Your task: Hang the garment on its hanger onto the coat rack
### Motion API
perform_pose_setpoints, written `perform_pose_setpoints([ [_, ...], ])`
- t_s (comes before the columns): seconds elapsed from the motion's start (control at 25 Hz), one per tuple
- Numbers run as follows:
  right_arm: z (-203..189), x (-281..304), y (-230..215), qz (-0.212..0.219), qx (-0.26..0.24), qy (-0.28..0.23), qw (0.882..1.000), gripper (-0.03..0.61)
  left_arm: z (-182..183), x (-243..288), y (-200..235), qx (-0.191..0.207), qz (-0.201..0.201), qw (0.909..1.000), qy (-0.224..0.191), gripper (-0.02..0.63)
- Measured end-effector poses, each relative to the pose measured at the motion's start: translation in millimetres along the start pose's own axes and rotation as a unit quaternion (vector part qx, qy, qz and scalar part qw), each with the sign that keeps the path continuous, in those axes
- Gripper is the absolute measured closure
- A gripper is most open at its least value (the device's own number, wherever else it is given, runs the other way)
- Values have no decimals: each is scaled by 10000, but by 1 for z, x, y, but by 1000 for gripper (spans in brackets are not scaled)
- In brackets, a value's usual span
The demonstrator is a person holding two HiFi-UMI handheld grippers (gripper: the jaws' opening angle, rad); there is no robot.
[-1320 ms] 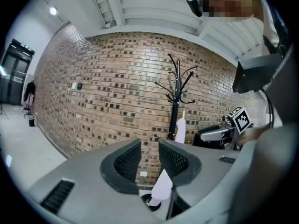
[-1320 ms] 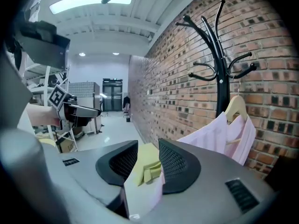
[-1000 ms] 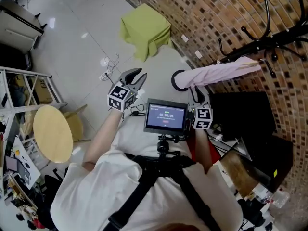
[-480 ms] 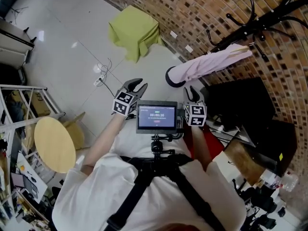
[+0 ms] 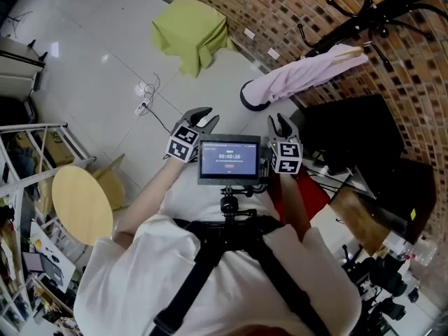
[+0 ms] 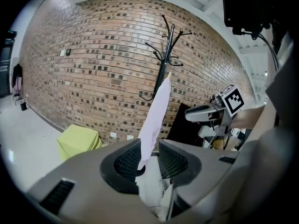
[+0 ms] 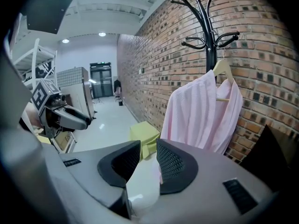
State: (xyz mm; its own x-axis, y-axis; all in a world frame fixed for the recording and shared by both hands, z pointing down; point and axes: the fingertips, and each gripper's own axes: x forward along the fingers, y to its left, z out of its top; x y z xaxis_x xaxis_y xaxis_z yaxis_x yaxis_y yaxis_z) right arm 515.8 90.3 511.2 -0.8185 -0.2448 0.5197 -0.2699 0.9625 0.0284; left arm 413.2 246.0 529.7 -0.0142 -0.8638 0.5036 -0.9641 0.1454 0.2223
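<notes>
The pink garment (image 7: 205,111) hangs on a pale wooden hanger (image 7: 223,69), and the hanger's hook sits on an arm of the black coat rack (image 7: 208,27), which stands against the brick wall (image 5: 294,12). The cloth falls straight down along the rack's pole.

Both tools are held low in front of the person, well apart from the rack. The left gripper (image 5: 203,115) has its jaws spread with nothing between the pads; in its own view the garment shows through the gap, far behind. The right gripper (image 5: 282,122) is likewise parted and grips nothing. A small screen (image 5: 229,159) on the chest rig sits between the two grippers.

Just right of the rack's foot, a large black flat object (image 5: 350,138) stands near the wall, between the person's right side and the garment. Further left along the wall, a yellow-green cloth (image 5: 190,30) is draped over a boxy shape. A tangle of cable (image 5: 147,96) lies on the pale floor beyond the left gripper. A round wooden tabletop (image 5: 81,203) and a white frame (image 5: 42,128) stand at the person's left.
</notes>
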Motion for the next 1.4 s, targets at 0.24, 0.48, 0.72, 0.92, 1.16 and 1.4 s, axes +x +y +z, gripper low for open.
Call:
perform_pose_setpoints([
  [0.24, 10, -5, 5, 36, -93, -173, 9998, 474, 1, 1, -6, 171, -34, 9998, 29, 482],
  [0.48, 18, -7, 5, 42, -60, -345, 9994, 474, 5, 2, -3, 104, -34, 9999, -47, 482],
  [0.72, 22, -9, 1, 45, -115, -373, 9992, 474, 5, 0, -4, 128, 30, 9999, -53, 482],
  [0.92, 25, -5, 1, 88, -157, -388, 9991, 474, 1, -4, 0, 18, 129, 9999, -74, 482],
  [1.16, 24, 0, 5, 150, -165, -386, 9990, 474, -4, -5, 2, -16, 173, 9998, -53, 482],
  [1.4, 29, 8, 6, 175, -143, -406, 9989, 474, 0, -2, 12, -102, 177, 9997, -92, 482],
])
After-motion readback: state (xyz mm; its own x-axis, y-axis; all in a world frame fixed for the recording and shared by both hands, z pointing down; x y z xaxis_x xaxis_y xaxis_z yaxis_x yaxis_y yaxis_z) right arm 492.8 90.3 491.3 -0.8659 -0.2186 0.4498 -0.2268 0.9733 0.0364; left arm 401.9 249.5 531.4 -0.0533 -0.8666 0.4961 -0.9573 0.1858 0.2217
